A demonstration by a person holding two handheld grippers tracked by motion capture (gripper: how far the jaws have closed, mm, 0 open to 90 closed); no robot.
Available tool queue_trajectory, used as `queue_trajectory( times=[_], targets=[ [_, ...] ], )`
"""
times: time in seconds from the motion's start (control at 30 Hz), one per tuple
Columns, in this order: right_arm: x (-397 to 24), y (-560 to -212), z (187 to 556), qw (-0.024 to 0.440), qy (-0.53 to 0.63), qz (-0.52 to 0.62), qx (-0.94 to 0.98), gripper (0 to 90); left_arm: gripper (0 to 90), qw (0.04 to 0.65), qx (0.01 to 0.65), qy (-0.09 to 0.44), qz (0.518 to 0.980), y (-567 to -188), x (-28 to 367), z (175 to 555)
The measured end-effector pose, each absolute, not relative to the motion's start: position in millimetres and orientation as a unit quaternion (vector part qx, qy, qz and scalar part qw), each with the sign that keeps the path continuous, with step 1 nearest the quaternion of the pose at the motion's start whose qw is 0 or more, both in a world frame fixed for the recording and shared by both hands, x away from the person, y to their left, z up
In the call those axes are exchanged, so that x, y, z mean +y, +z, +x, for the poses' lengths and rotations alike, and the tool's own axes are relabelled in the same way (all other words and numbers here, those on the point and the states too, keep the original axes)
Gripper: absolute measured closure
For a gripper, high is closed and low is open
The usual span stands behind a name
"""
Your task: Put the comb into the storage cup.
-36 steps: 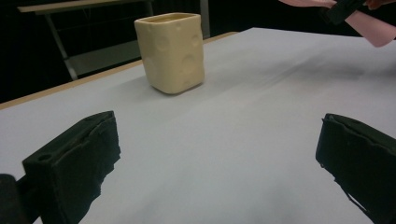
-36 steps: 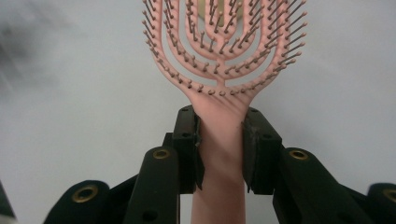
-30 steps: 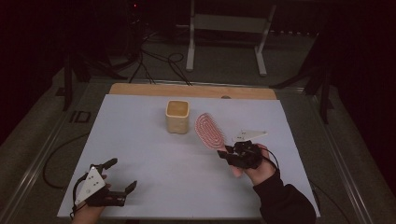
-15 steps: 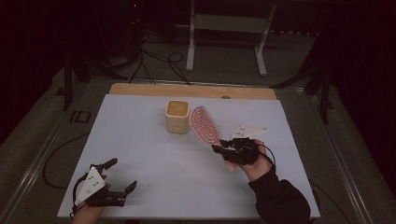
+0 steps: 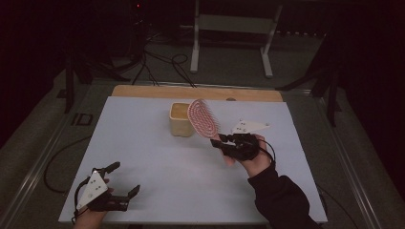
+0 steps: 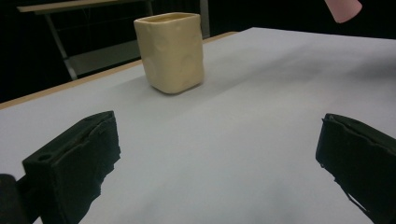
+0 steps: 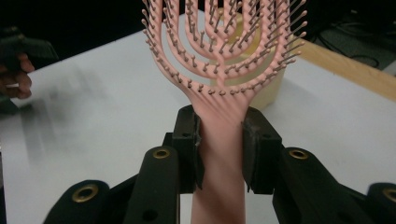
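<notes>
My right gripper [image 5: 220, 141] [image 7: 219, 135] is shut on the handle of a pink hairbrush [image 5: 202, 118] [image 7: 223, 56]. It holds the brush up off the table, head tilted toward a cream square cup [image 5: 182, 119] [image 6: 170, 51] [image 7: 266, 88] that stands upright at the back middle. The brush head hangs just right of the cup's rim, partly in front of it. The handle's end [image 6: 343, 9] shows in the left gripper view. My left gripper [image 5: 125, 181] [image 6: 217, 158] rests open near the table's front left corner with nothing between its jaws.
The white table top [image 5: 143, 143] has a wooden strip [image 5: 143, 90] along its far edge. Beyond it stand a metal frame [image 5: 234, 28] and cables [image 5: 162, 62] on the floor. A cable [image 5: 57, 157] trails off the table's left side.
My right gripper has carried the hairbrush leftward and toward the cup, from right of it to just beside its rim. The left gripper has stayed still.
</notes>
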State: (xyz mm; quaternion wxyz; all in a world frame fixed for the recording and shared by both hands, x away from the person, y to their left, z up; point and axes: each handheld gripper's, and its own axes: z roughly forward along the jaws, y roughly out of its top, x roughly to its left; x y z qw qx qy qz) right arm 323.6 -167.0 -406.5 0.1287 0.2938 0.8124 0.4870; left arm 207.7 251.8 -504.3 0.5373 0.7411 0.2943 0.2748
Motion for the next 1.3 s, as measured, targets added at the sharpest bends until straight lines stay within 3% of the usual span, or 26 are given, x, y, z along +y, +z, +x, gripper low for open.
queue_trajectory(
  times=[1.3],
  targets=[
    [-121.8, -369.1, 383.5, 0.160, 0.533, 0.255, 0.791, 70.1, 0.0, 0.539, 0.297, 0.274, 0.739, -504.7, 253.6, 207.6]
  ],
)
